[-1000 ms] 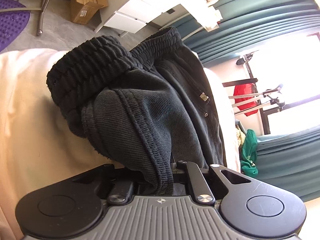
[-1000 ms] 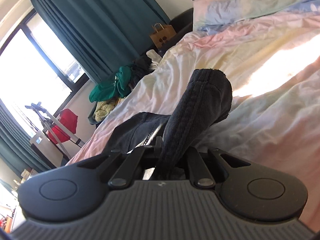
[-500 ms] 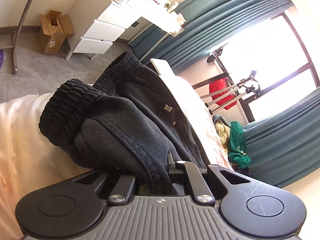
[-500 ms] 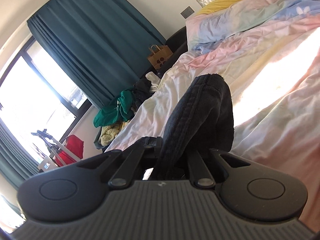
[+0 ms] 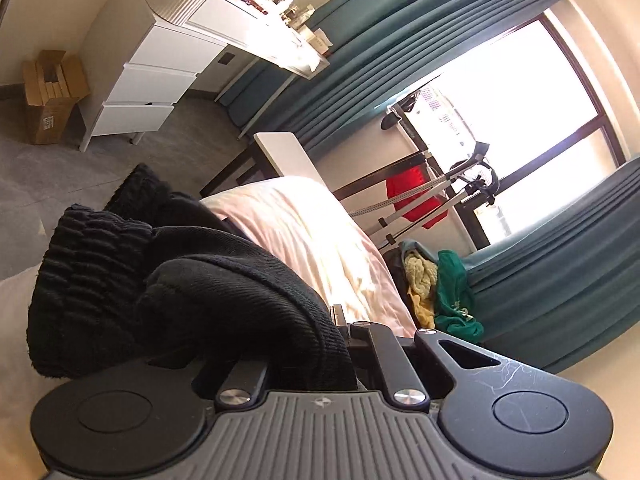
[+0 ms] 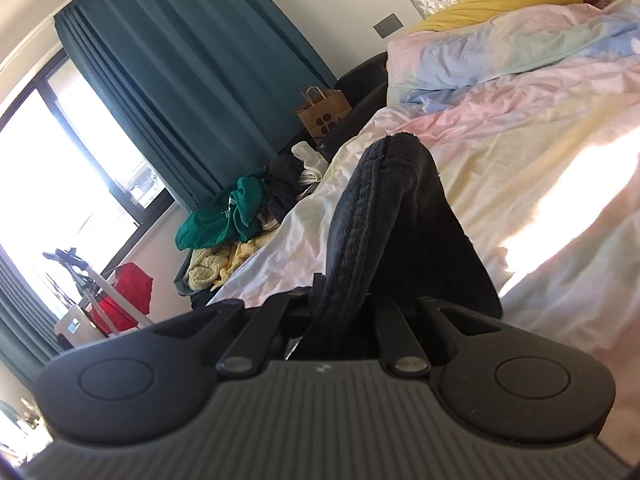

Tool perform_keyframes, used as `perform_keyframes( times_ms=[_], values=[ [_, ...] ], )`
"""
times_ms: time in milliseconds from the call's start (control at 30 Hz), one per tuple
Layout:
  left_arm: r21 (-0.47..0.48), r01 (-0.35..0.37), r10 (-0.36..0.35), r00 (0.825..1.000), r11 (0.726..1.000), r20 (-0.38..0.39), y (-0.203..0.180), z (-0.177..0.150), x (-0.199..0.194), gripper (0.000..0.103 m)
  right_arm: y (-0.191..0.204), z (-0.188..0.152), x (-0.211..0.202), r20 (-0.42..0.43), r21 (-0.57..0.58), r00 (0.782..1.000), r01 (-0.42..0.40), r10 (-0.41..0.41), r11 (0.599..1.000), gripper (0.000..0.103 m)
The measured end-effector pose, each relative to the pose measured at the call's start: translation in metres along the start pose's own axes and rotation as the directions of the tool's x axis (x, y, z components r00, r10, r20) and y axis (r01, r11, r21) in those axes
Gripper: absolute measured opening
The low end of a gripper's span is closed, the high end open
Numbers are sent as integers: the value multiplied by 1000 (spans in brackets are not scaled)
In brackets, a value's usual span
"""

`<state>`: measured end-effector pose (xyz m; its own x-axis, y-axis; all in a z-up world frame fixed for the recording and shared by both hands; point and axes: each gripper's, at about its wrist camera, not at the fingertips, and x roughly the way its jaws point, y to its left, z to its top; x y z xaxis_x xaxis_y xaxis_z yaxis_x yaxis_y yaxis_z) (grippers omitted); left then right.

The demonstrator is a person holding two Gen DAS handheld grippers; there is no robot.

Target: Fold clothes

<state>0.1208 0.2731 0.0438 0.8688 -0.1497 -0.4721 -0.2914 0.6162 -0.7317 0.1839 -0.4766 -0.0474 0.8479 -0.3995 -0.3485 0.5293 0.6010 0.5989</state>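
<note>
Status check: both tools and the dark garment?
Left tool shut on black denim trousers. Right tool shut on them too. Pastel bedsheet ahead, nothing blocking.

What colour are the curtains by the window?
The curtains are dark teal, plain with no pattern. The right wrist view shows them best.

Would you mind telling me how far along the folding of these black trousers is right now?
Early on. Done: both ends are gripped, the left gripper shut on the black trousers near the ribbed waistband, the right gripper on a stitched seam. In hand: the garment is bunched between them above the bed. Left: no flat fold shows yet, and the clothes pile waits.
</note>
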Motion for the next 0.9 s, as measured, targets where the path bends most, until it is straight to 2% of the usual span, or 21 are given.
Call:
perform_keyframes(
  times_ms=[167, 300, 433, 500, 567, 600, 667, 733, 800, 833, 900],
  values=[
    [92, -74, 73, 997, 993, 8, -35, 39, 108, 7, 67, -10, 108, -19, -169, 999, 30, -33, 985, 5],
    [99, -167, 168, 986, 981, 0, -33, 59, 201, 8, 102, -36, 182, -66, -274, 996, 42, -62, 961, 6],
    [127, -263, 269, 963, 956, -26, -18, 61, 280, 8, 119, -65, 229, -123, -379, 988, 42, -95, 924, 6],
    [163, -295, 304, 952, 942, -33, -14, 55, 304, 9, 115, -74, 241, -163, -379, 980, 46, -116, 924, 9],
    [186, -300, 313, 949, 936, -43, -11, 51, 312, 11, 105, -76, 245, -202, -335, 974, 28, -101, 942, 11],
    [197, -297, 312, 949, 934, -50, -10, 49, 313, 15, 100, -73, 244, -219, -310, 972, 8, -80, 951, 13],
    [216, -271, 289, 956, 938, -55, -7, 48, 305, 18, 91, -66, 240, -251, -259, 968, -35, -32, 965, 20],
    [234, -208, 233, 969, 950, -83, -5, 48, 288, 34, 80, -58, 229, -256, -206, 967, -65, 10, 976, 43],
    [240, -151, 178, 979, 959, -95, -4, 45, 267, 48, 60, -49, 202, -220, -114, 974, -84, 58, 990, 55],
    [237, -133, 157, 984, 962, -87, -5, 41, 252, 56, 50, -44, 188, -197, -64, 977, -95, 81, 993, 60],
    [223, -102, 119, 991, 969, -62, -4, 32, 222, 73, 24, -41, 156, -158, 64, 982, -92, 102, 994, 61]
  ],
)
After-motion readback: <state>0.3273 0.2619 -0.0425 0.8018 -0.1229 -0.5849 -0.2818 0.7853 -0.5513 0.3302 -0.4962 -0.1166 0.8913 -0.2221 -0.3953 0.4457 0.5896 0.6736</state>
